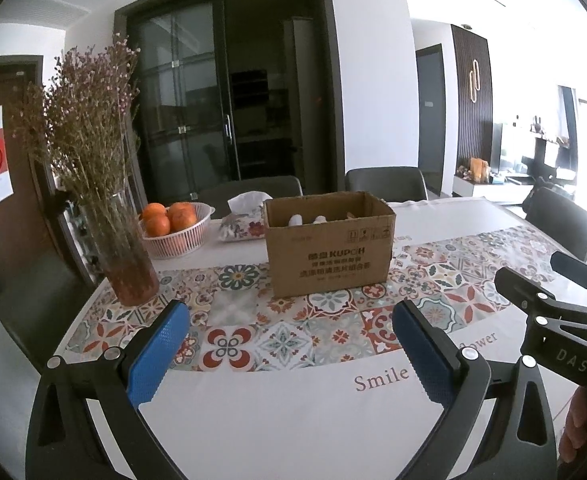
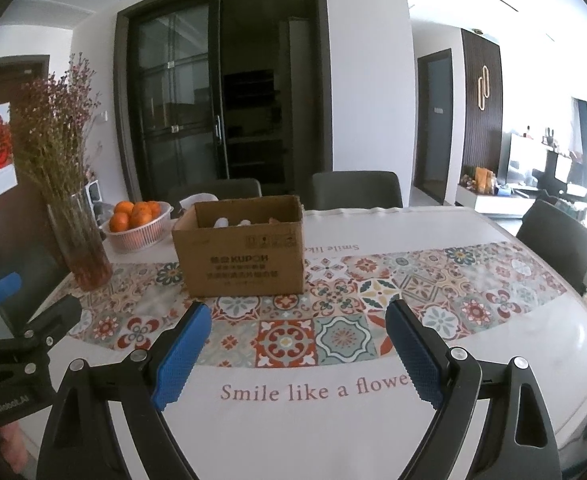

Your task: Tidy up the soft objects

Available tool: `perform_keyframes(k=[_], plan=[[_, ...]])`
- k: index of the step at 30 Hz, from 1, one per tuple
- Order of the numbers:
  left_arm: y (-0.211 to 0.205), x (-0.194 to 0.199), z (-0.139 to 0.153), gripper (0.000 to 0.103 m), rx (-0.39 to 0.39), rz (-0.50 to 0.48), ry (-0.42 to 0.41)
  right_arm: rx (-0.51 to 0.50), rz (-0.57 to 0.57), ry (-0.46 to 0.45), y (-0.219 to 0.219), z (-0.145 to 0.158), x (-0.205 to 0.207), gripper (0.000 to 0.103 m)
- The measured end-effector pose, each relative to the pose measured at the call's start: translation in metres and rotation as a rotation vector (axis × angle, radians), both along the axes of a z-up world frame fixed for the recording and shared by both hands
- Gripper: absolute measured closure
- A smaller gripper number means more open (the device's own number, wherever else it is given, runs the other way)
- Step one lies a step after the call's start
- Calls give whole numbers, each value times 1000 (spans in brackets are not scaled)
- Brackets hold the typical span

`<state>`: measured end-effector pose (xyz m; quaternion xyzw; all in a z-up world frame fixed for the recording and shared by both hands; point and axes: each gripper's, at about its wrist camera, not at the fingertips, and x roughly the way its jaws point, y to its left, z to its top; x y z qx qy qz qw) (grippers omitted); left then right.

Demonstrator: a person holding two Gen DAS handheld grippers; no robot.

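Observation:
An open brown cardboard box (image 1: 327, 254) stands on the patterned tablecloth ahead of both grippers; it also shows in the right wrist view (image 2: 241, 260). White soft items (image 1: 307, 220) peek over its rim, also seen in the right wrist view (image 2: 233, 223). My left gripper (image 1: 293, 320) is open and empty, held above the table short of the box. My right gripper (image 2: 297, 322) is open and empty, also short of the box. The right gripper's body (image 1: 553, 312) shows at the right of the left wrist view.
A glass vase of dried flowers (image 1: 127, 264) stands left of the box. A white basket of oranges (image 1: 173, 232) and a tissue pack (image 1: 243, 224) sit behind it. Dark chairs (image 1: 385, 184) line the table's far side and right end (image 2: 557, 236).

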<state>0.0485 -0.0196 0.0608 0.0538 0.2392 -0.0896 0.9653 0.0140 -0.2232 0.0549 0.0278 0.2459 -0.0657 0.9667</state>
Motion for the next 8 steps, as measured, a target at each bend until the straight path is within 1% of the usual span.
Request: perform_keyframes(k=[8], plan=[[3, 2, -6, 0, -6, 7, 17, -2, 1, 9, 2, -4, 0, 13]])
